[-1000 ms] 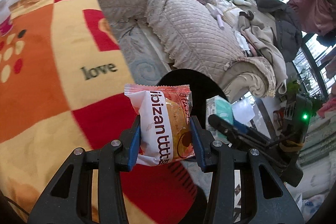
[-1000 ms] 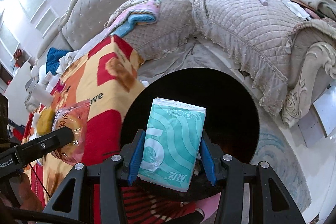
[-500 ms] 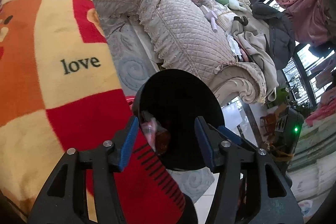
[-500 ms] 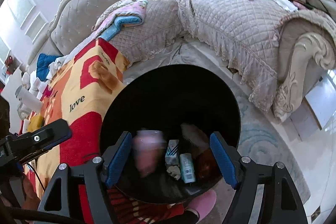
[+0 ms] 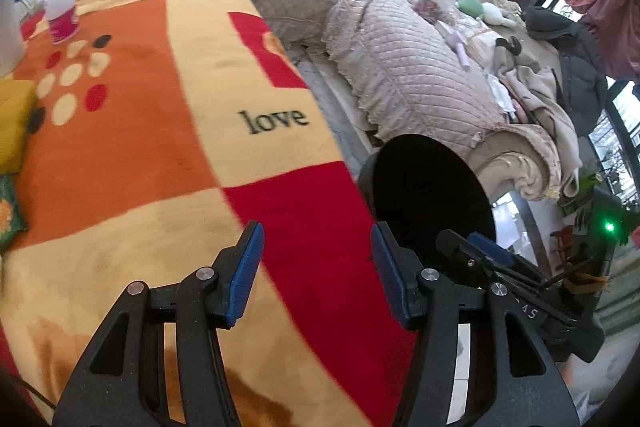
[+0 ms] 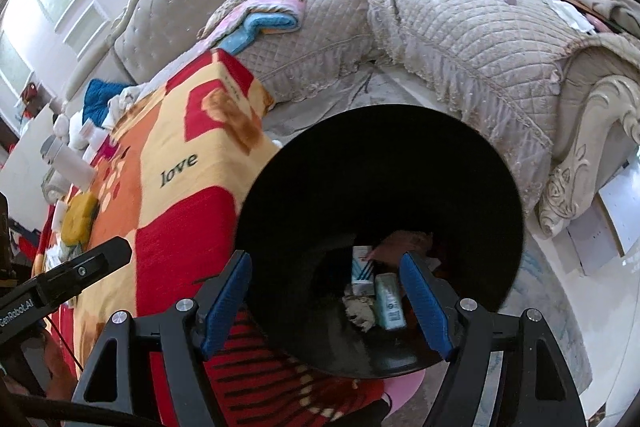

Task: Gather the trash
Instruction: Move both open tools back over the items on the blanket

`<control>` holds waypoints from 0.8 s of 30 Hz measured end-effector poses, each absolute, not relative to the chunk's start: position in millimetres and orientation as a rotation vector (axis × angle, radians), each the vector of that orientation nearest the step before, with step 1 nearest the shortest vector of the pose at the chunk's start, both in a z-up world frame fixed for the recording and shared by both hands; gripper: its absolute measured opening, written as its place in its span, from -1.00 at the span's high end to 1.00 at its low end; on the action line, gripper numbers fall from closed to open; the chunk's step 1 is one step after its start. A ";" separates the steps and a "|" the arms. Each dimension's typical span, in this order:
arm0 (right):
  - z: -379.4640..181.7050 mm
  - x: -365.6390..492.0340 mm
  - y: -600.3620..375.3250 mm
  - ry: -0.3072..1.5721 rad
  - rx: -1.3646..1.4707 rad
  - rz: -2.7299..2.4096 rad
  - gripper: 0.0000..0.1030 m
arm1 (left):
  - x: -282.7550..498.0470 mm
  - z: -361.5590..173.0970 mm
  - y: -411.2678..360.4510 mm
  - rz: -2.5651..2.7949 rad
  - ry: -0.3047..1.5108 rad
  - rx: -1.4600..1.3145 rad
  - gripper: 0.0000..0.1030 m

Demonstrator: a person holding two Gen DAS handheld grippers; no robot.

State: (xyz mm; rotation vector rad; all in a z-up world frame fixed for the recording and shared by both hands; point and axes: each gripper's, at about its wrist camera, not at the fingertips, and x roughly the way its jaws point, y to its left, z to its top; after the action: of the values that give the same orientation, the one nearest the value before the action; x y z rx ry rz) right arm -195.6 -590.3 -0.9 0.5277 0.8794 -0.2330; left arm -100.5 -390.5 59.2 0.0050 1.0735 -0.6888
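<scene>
Both jaws stood spread and empty. The left hand-held gripper [image 5: 316,267] hung over the blanket [image 5: 132,155], blue pads apart with only red and cream fabric showing between them, above the square printed "love". The black bin [image 5: 432,195] sat at about two o'clock from it, just off the blanket's edge, and the right hand-held gripper [image 6: 326,301] poked in at four o'clock in the left wrist view. That right one hovered directly over the bin's mouth, jaws wide, having just been opening, with nothing between the pads. Down in the bin's dark bottom lay the trash: a teal tissue pack [image 6: 390,301], a white-and-blue box [image 6: 362,273] beside it at eleven o'clock, a crumpled grey wad [image 6: 360,311] at nine o'clock, and an orange-brown wrapper [image 6: 400,245] at twelve. Beyond the bin at twelve to two o'clock ran the quilted sofa [image 6: 460,39]. A yellow item [image 6: 78,219] and white bottles [image 6: 70,159] rested on the blanket's far end, at nine o'clock.
</scene>
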 end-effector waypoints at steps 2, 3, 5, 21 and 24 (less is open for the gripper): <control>0.5 -192.8 -584.2 0.884 0.516 -0.224 -0.45 | -100.7 59.4 -383.6 -0.671 1.064 0.014 -0.05; 1.3 -191.4 -580.2 0.887 0.509 -0.218 -0.45 | -100.3 60.3 -379.9 -0.666 1.061 0.017 -0.05; 2.4 -188.9 -573.9 0.891 0.499 -0.209 -0.45 | -100.4 61.0 -374.0 -0.651 1.051 0.025 -0.05; 12.0 -155.9 -496.7 0.930 0.412 -0.062 -0.52 | -94.0 67.1 -284.2 -0.458 0.994 -0.003 -0.05; 11.0 -144.5 -475.6 0.950 0.383 -0.027 -0.52 | -89.9 67.6 -258.2 -0.407 0.992 -0.025 -0.05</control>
State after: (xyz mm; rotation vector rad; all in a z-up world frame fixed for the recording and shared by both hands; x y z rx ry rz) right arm -144.5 -475.6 11.0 0.3827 0.9496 -0.0266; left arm -89.9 -258.2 67.6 -0.0251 0.9923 -0.4067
